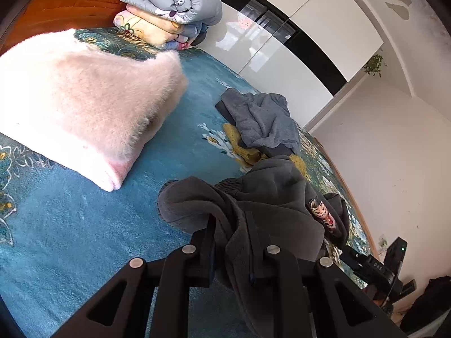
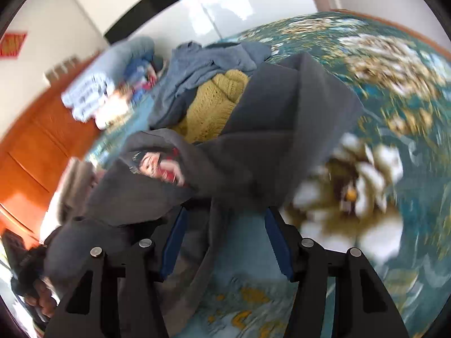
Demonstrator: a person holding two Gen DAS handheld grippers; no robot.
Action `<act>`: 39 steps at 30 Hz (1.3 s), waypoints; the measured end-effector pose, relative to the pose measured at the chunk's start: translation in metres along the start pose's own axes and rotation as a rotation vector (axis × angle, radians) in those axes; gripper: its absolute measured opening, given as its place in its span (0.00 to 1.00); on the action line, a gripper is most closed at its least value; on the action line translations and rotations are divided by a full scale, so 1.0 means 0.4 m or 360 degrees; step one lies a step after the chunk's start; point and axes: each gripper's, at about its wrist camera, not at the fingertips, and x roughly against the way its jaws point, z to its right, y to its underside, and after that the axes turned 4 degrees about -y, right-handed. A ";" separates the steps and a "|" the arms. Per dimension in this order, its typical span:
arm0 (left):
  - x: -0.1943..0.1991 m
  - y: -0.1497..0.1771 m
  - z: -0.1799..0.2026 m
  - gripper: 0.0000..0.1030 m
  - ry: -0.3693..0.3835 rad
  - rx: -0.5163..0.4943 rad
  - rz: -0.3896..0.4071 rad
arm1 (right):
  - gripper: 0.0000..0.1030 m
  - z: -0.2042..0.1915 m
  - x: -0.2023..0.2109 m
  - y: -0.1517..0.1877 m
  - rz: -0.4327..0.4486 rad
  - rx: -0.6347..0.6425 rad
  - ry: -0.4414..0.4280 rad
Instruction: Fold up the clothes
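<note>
Dark grey fleece garment with cartoon print (image 1: 270,197) bunched on teal floral bed cover (image 1: 70,219), left claw (image 1: 231,239) pinching its fabric, right claw (image 2: 225,225) spread, fabric draped loosely between its jaws.

The big folded pink blanket (image 1: 84,107) looks soft and fuzzy. The blue flowered bed cover (image 1: 70,225) is plush. The white cupboard doors (image 1: 282,64) are shiny and smooth.

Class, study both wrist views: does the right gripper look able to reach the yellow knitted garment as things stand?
Probably not directly. The right gripper, its jaws standing open, faces the dark grey garment, which lies draped in front of the yellow knitted garment; a blue-grey garment partly covers it too.
</note>
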 end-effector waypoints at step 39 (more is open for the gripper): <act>0.085 -0.041 0.221 0.16 0.0257 -0.0270 0.0178 | 0.09 0.088 0.545 -0.114 0.0747 0.0033 -0.0179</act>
